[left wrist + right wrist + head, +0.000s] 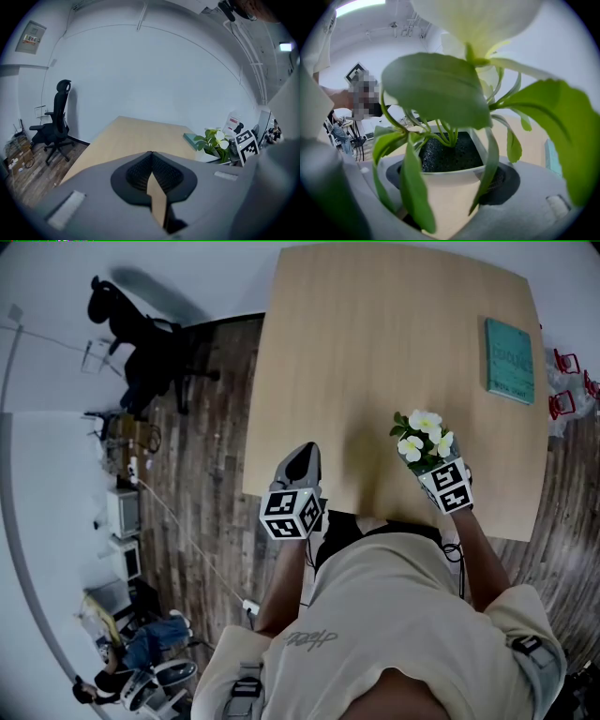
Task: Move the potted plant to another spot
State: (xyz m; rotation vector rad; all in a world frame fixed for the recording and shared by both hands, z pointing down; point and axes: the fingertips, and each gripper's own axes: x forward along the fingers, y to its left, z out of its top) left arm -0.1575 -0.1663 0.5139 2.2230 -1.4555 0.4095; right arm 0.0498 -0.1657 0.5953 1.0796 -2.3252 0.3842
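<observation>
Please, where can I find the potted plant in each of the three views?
Head view: potted plant right of centre, near the table's front edge.
Left gripper view: potted plant at the right, at mid-height.
Right gripper view: potted plant fills the picture, with its white pot at bottom centre.
Shared landmark: teal book on the table.

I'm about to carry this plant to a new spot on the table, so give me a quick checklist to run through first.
1. Right gripper gripping the potted plant: ok, the white pot sits between both jaws.
2. Pot upright: ok, rim looks level.
3. Left gripper out of the way: ok, shut, empty, apart from the plant.
4. Free space on the table: ok, wide bare wood.
5. Book clear of the plant: ok, at the far right edge.
6. Pot lifted off the table: cannot tell.
</observation>
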